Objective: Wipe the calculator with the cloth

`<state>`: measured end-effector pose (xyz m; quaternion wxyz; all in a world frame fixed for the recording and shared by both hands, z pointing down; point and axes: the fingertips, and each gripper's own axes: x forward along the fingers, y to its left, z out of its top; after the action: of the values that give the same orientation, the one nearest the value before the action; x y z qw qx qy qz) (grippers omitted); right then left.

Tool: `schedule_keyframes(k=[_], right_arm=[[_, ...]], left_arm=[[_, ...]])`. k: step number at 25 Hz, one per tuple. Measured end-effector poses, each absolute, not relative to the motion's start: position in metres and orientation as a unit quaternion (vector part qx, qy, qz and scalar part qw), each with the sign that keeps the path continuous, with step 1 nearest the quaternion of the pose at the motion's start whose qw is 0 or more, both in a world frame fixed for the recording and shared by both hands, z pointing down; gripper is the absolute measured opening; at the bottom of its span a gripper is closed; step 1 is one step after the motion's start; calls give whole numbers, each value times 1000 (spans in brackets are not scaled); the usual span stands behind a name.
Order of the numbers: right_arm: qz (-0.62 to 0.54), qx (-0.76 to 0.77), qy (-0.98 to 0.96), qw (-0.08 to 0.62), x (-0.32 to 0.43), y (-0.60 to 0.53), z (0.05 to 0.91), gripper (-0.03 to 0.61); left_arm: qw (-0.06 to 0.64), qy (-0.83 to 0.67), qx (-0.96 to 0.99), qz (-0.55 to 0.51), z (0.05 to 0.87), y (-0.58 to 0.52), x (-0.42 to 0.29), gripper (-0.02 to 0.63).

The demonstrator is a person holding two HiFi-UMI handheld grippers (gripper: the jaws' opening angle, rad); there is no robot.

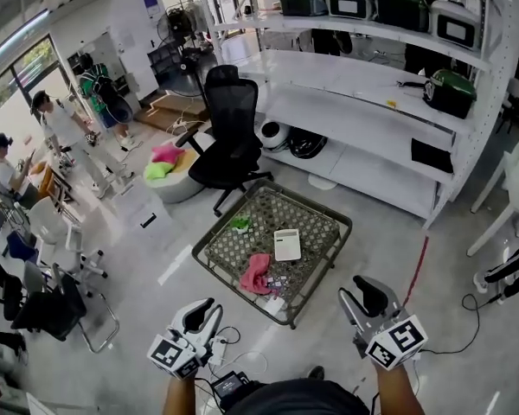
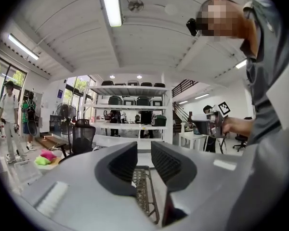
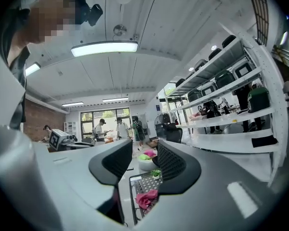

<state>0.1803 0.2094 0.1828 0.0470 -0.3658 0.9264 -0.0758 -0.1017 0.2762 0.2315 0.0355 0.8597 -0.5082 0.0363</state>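
A low table (image 1: 324, 262) with a patterned top stands on the floor ahead of me. On it lie a white calculator (image 1: 287, 244) and, nearer me to its left, a crumpled pink cloth (image 1: 256, 272). My left gripper (image 1: 204, 311) and right gripper (image 1: 368, 295) hover short of the table's near edge, well apart from both. Each points roughly level with a narrow gap between its jaws and nothing in it. The right gripper view looks past its gripper (image 3: 144, 150) down at the cloth (image 3: 147, 198). The left gripper view shows its gripper (image 2: 144, 150) over the table's edge (image 2: 143, 191).
A small green item (image 1: 240, 224) sits at the table's far left. A black office chair (image 1: 229, 132) and white shelving (image 1: 372, 102) stand beyond it. A round pouf with pink and green cushions (image 1: 169, 169) is to the left. Cables and a power strip (image 1: 273, 304) lie by my feet. People stand far left.
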Motion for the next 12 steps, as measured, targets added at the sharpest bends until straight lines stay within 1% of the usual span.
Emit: schedule_keyframes(k=[2,5,10,12], right_arm=[[-80,-360,928,51,186,200,186,153],[-88,-354,929,57,200,191,192,153],[-102,-366,923,56,220,177,203,153],[-108,-369,921,55,221,171,211,153]], left_arm=[[40,-510,858,35,230,270,-91,95],[29,-508,860,42,239,260,-79,113],[40,-508,859,53,237,243,-61,173],[47,-505,860,65,238,237,-59,180]])
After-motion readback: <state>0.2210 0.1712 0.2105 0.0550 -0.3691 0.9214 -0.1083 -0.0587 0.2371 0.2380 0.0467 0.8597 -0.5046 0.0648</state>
